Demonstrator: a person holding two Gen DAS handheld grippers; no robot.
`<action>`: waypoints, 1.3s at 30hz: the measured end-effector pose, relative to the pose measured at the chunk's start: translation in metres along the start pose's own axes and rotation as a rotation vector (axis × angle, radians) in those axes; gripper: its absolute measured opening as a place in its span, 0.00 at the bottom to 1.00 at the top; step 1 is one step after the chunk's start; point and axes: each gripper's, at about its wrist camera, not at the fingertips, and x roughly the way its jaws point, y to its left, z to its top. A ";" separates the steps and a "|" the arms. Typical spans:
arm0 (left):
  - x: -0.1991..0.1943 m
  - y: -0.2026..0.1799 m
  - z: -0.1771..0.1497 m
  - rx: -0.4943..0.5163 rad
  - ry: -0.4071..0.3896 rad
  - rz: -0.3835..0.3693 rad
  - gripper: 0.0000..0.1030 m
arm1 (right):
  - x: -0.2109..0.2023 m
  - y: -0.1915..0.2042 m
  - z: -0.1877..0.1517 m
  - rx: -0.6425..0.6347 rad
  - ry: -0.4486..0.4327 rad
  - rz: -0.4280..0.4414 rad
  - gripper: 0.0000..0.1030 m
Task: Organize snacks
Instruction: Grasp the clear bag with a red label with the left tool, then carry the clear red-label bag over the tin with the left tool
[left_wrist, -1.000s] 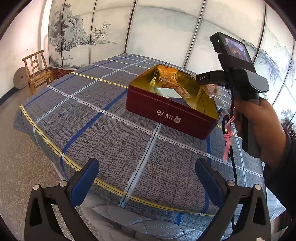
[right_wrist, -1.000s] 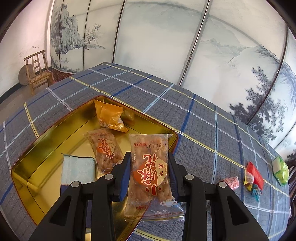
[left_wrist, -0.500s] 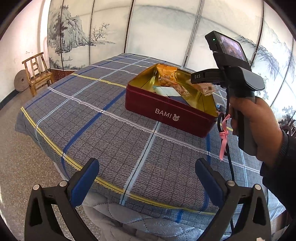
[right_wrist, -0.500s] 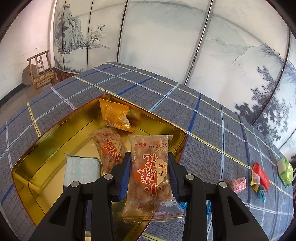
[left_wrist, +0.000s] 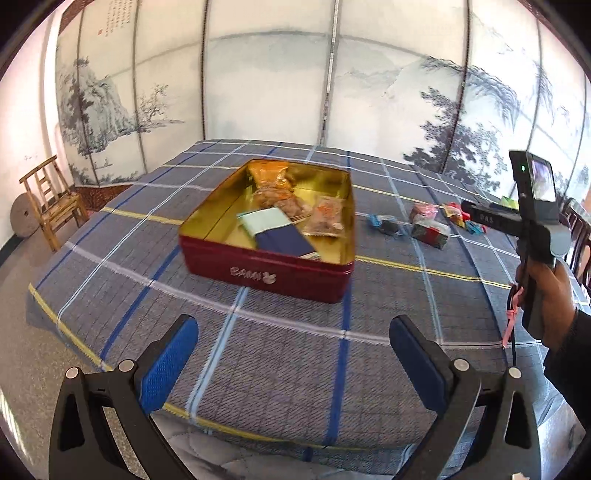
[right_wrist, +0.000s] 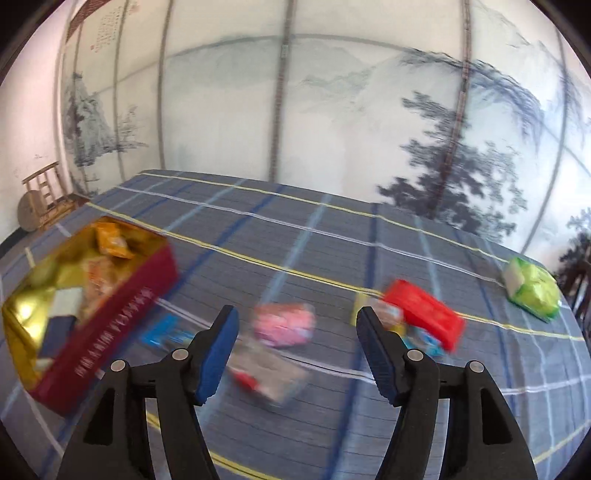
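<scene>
A red tin (left_wrist: 266, 266) with a gold inside stands on the plaid cloth and holds several snack packets, among them a clear packet with red print (left_wrist: 325, 218) by its right wall. My left gripper (left_wrist: 291, 354) hangs open in front of the tin, nothing between its blue pads. My right gripper (right_wrist: 297, 341) is over loose snacks to the tin's right, its jaws opening and empty. Below it lie a pink packet (right_wrist: 284, 325), a clear packet (right_wrist: 269, 373), a red packet (right_wrist: 424, 314) and a green packet (right_wrist: 532, 288). The tin (right_wrist: 110, 317) is at its left.
The table (left_wrist: 110, 266) is covered in blue-grey plaid cloth with yellow lines. A hand (left_wrist: 546, 291) holds the right gripper's handle at the right edge. A wooden chair (left_wrist: 51, 206) and a round stone stand on the floor at far left. Painted screens close off the back.
The right gripper let go of the clear red-print packet, which now lies in the tin, and swung right over the loose snacks. The left gripper shifted, so more of the table's right side shows.
</scene>
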 end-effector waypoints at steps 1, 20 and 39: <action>0.004 -0.010 0.005 0.018 0.002 -0.021 1.00 | 0.005 -0.028 -0.011 0.029 0.028 -0.058 0.66; 0.150 -0.211 0.103 0.226 0.110 -0.160 1.00 | 0.005 -0.272 -0.099 0.620 0.103 -0.075 0.72; 0.204 -0.194 0.087 0.429 0.168 -0.170 0.56 | 0.003 -0.279 -0.109 0.692 0.077 -0.003 0.72</action>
